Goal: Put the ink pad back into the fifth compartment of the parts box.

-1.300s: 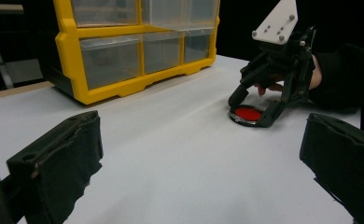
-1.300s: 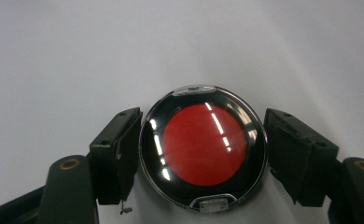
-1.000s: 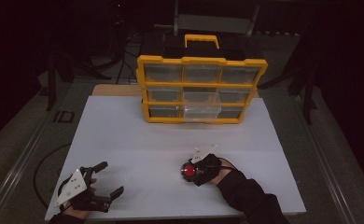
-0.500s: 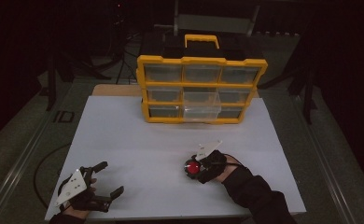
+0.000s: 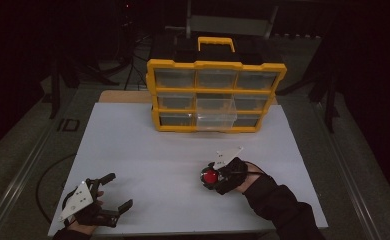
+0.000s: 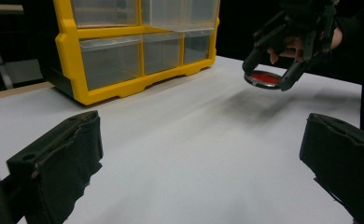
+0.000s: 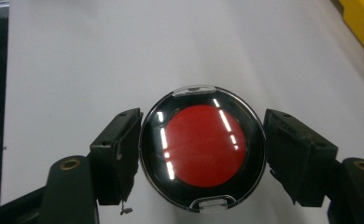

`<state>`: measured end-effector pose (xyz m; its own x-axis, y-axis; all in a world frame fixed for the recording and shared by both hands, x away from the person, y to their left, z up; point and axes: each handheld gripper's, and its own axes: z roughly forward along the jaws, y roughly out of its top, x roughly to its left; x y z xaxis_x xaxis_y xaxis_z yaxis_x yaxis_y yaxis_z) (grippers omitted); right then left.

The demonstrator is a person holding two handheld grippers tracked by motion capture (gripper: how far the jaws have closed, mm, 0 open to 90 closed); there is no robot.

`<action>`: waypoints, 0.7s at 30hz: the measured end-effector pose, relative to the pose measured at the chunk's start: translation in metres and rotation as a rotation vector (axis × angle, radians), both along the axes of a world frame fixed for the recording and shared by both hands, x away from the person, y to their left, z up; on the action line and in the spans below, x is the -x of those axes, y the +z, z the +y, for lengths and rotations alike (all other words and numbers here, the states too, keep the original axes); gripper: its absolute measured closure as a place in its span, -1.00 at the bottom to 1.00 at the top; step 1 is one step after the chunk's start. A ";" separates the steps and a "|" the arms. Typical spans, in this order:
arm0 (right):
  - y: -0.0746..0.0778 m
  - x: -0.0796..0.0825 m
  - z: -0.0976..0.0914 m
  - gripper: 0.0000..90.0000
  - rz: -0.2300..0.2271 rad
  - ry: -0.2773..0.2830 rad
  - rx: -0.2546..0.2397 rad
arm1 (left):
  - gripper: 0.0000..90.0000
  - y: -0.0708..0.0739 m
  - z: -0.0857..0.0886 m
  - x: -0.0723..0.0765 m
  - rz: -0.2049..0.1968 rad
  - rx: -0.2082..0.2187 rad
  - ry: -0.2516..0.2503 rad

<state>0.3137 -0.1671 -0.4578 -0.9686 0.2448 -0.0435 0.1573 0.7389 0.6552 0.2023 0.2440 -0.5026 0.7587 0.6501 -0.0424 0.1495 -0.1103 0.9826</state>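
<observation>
1. Pickup done, by the look of it: round red-lidded case (image 7: 202, 156) clamped between the pads of the right gripper (image 5: 218, 177), lower right of centre in the high view, clear of the white table (image 5: 148, 150) with a shadow beneath in the left gripper view.
2. Left to do, as a guess: carrying the case up the frame to the yellow drawer cabinet (image 5: 215, 95), where 1 clear drawer (image 5: 216, 119) in the bottom row stands pulled out, and dropping it in.
3. Left gripper (image 5: 107, 196) idle at lower left, jaws wide apart, nothing between them.
4. Right gripper view: close look at the glossy clear lid, small tabs at top and bottom, pads pressing both sides.
5. Left gripper view: case (image 6: 264, 79) seen side-on, flat and thin, held level above the table.
6. High view: whole layout, cabinet well apart from both grippers.
</observation>
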 end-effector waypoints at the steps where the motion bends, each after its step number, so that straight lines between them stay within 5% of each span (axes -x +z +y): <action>1: 0.001 0.000 0.000 -0.33 -0.001 -0.001 -0.002 | -0.99 0.000 0.000 0.000 0.000 0.000 0.000; 21: 0.037 0.001 -0.010 -0.33 -0.048 -0.004 -0.003 | -0.99 0.001 -0.001 0.001 -0.005 0.002 0.002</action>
<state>0.3126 -0.1768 -0.4212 -0.9645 0.2486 -0.0897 0.1281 0.7367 0.6640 0.2017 0.2434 -0.5015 0.7575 0.6516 -0.0404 0.1451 -0.1077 0.9835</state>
